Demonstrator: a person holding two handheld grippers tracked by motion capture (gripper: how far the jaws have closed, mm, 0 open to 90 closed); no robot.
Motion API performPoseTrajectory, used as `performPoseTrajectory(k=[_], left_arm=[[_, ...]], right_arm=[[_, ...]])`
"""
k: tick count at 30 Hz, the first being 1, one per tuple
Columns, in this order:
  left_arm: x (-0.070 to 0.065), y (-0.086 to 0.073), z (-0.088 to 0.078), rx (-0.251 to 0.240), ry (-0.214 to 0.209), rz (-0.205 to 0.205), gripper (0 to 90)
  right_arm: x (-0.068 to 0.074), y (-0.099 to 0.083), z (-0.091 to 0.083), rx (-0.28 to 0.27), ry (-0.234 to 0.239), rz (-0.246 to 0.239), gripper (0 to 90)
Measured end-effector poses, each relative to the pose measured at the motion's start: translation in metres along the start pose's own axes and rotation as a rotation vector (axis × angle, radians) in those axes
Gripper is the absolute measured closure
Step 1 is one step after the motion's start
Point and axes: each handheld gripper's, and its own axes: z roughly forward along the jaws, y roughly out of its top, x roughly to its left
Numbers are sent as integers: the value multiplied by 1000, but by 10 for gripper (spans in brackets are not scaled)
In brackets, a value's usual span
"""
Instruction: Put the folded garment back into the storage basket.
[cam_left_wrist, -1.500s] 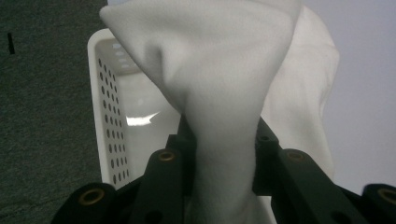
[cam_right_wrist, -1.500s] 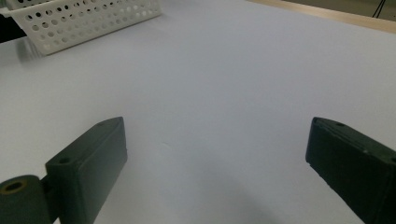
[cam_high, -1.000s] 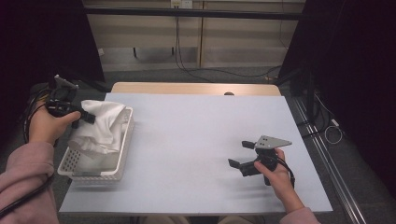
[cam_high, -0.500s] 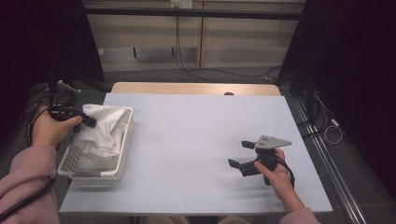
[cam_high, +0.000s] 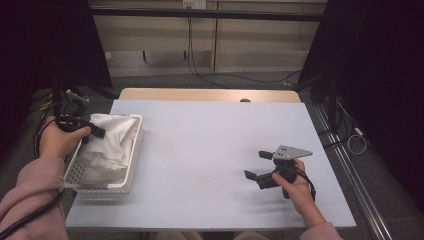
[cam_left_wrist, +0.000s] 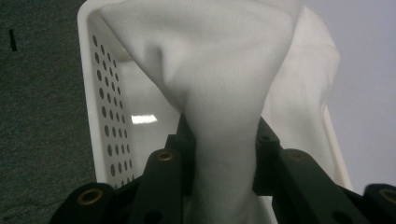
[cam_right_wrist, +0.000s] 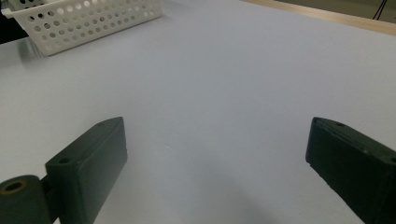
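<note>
A white cloth lies bunched in a white perforated basket at the table's left edge. My left gripper reaches in over the basket's left rim and is shut on a fold of the cloth. In the left gripper view that fold of cloth rises between my two black jaws, pinched tight, with the basket's wall behind. My right gripper rests low over the table at the right, open, with nothing between its fingers.
The pale blue table top stretches between basket and right hand. A wooden strip runs along its far edge. Beyond it are cables on the floor and dark curtains on both sides. The basket's corner appears far off in the right gripper view.
My left hand has shifted slightly toward the basket's left rim with the cloth in its grip. The right hand has kept still.
</note>
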Motion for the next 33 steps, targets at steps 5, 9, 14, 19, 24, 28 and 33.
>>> performPoseTrajectory(k=[5, 9, 14, 19, 24, 28, 33], left_arm=[[-2, -2, 6, -36, 26, -28, 712], [-2, -3, 8, -33, -4, -41, 712], [-3, -4, 12, -43, -1, -42, 711], [-3, -6, 16, -58, 3, -37, 709], [-3, -9, 20, -63, -1, -47, 708], [-3, -10, 23, -65, -4, -54, 707], [-1, -13, 24, -80, 2, -51, 703]], right_arm=[[0, 0, 0, -1, 1, 2, 52], [0, 0, 0, -1, 0, 2, 52], [0, 0, 0, 2, -2, 2, 52], [0, 1, 0, 0, 0, 2, 52], [0, 1, -1, -3, -1, -4, 52], [0, 1, -1, -1, -1, 0, 52], [1, 1, -1, -1, -3, -1, 52]])
